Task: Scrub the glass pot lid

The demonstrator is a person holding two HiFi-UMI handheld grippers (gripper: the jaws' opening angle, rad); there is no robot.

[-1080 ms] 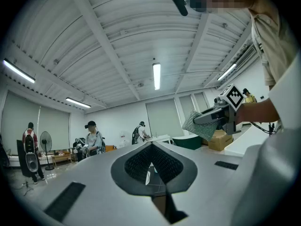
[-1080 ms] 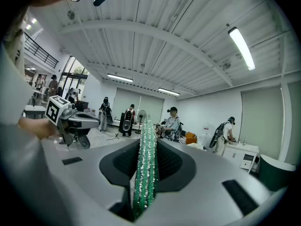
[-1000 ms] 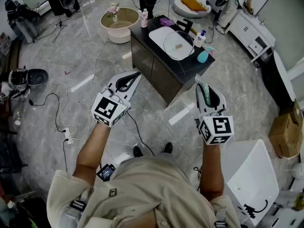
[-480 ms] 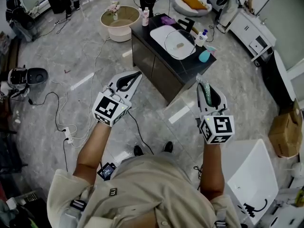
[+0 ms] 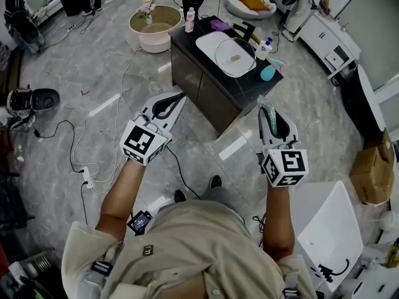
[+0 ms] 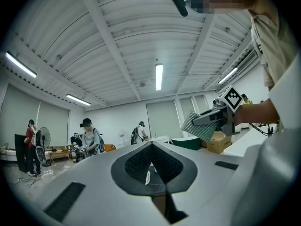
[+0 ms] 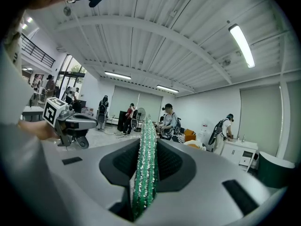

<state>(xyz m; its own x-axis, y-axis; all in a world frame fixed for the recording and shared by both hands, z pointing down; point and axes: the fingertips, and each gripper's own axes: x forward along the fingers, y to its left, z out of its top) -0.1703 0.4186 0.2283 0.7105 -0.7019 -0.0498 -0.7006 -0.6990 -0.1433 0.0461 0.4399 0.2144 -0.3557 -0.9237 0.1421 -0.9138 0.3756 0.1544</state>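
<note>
The round glass pot lid (image 5: pixel 235 58) lies in a white basin (image 5: pixel 209 42) on a dark counter (image 5: pixel 249 87), well ahead of both grippers. My right gripper (image 5: pixel 265 108) is held in the air short of the counter. It is shut on a green glittery scrub pad (image 5: pixel 269 121), which stands edge-up between the jaws (image 7: pixel 146 159). My left gripper (image 5: pixel 179 97) hovers over the floor to the left, shut with nothing in it (image 6: pixel 151 147). The left gripper view shows the right gripper (image 6: pixel 221 114) with the pad (image 6: pixel 200 126).
On the counter stand a pump bottle (image 5: pixel 262 50), a teal object (image 5: pixel 267 73) and a pink bottle (image 5: pixel 189 22). A beige tub (image 5: pixel 156 28) sits on the floor beyond it. Cables (image 5: pixel 81 167) trail left; a white table (image 5: pixel 330 235) and cardboard box (image 5: pixel 371 176) are at right.
The person has taken a small step toward the counter. Both grippers keep the same pose, and the pad stays in the right one.
</note>
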